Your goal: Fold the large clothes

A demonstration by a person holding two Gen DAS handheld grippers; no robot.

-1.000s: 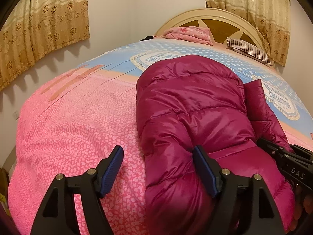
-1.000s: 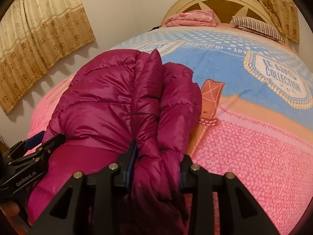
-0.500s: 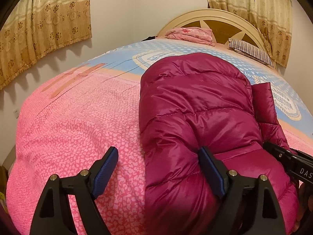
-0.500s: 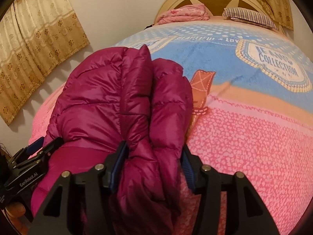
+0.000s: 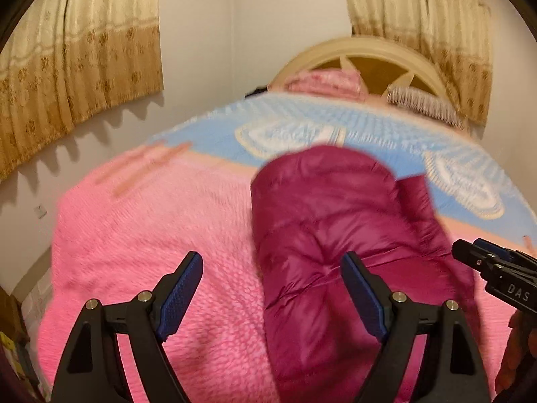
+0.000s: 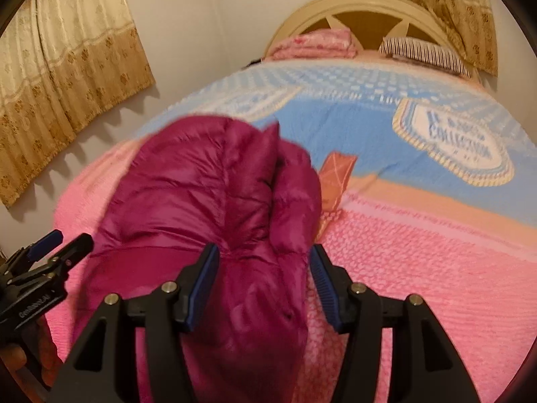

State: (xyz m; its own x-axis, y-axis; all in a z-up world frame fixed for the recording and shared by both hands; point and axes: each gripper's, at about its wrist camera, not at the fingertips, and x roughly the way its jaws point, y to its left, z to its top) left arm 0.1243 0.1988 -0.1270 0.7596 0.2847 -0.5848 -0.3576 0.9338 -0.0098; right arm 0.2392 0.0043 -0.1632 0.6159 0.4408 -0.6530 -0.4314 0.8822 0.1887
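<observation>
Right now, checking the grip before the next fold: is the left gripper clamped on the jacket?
No: the left gripper stands wide open, its fingers apart, with the magenta jacket unpinched between them.

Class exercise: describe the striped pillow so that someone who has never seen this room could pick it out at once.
Start at the cream arched headboard at the far end of the bed. The striped pillow lies at its foot, on the right side. Dark and pale stripes set it apart from the folded pink bedding to its left.
</observation>
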